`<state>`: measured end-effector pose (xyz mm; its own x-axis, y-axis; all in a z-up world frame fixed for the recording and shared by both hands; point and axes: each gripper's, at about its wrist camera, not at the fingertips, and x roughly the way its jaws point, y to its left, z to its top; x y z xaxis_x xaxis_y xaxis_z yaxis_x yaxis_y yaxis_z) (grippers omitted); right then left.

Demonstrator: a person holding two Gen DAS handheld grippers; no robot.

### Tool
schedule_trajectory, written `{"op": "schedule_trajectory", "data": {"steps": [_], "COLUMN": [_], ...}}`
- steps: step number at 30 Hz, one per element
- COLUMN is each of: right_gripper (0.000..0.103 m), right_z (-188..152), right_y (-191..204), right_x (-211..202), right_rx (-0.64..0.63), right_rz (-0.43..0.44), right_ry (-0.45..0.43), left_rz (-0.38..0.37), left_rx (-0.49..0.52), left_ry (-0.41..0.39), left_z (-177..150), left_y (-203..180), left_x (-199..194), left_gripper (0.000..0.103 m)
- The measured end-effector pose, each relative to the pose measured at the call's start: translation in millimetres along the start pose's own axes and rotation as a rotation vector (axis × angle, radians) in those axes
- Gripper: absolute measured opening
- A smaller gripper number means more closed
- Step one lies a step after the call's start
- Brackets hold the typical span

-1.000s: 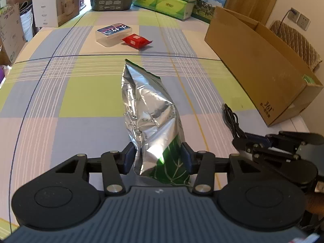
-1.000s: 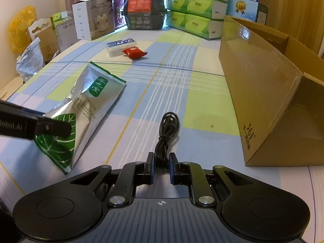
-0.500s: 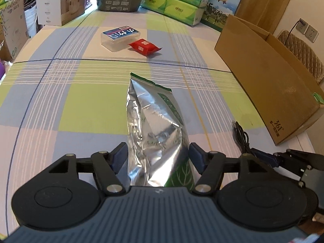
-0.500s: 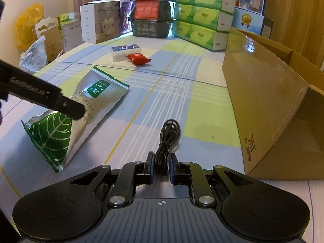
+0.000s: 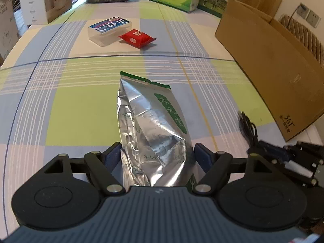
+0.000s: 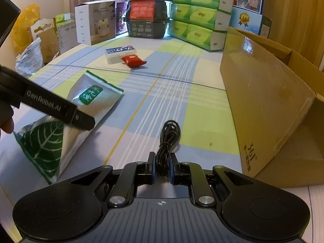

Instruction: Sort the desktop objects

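The foil bag (image 5: 154, 133) lies flat on the cloth between the left gripper (image 5: 158, 156)'s wide-open jaws, ungripped. The right gripper (image 6: 162, 168) pinches the cable (image 6: 168, 139), whose loose coil could snag on the box (image 6: 267, 105)

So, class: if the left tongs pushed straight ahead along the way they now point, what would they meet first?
The crinkled silver foil pouch with green print, already lying between the open left tongs. Beyond it probably bare checked tablecloth; the red snack packet lies further on, though depth is uncertain.
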<state>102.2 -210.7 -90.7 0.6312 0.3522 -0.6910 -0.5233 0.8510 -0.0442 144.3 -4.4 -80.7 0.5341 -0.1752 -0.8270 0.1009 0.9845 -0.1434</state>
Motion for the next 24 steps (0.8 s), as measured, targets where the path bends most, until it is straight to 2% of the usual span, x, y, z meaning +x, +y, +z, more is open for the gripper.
{"op": "schedule_trajectory", "data": {"steps": [8, 10, 11, 15, 20, 24], "right_gripper": [0.01, 0.01, 0.01, 0.01, 0.009, 0.009], "right_z": [4, 4, 4, 3, 3, 5], "right_y": [-2, -3, -3, -3, -5, -6], "right_x": [3, 2, 2, -1, -7, -13], "right_rx": [0.017, 0.023, 0.023, 0.031, 0.038, 0.048], "right_rz": [-0.005, -0.008, -0.008, -0.007, -0.003, -0.006], "right_ry": [-0.003, -0.002, -0.003, -0.005, -0.012, -0.018], "left_rz": [0.086, 0.086, 0.088, 0.08, 0.092, 0.08], "left_rx": [0.147, 0.136, 0.136, 0.116, 0.098, 0.087], "left_ry": [0.007, -0.001, -0.006, -0.021, -0.04, -0.047], "left_z": [-1, -2, -3, -5, -9, -13], "left_y": [-22, -20, -20, -20, -23, -27], "left_x": [11, 11, 10, 5, -4, -14], "left_gripper": [0.079, 0.077, 0.076, 0.053, 0.044, 0.043]}}
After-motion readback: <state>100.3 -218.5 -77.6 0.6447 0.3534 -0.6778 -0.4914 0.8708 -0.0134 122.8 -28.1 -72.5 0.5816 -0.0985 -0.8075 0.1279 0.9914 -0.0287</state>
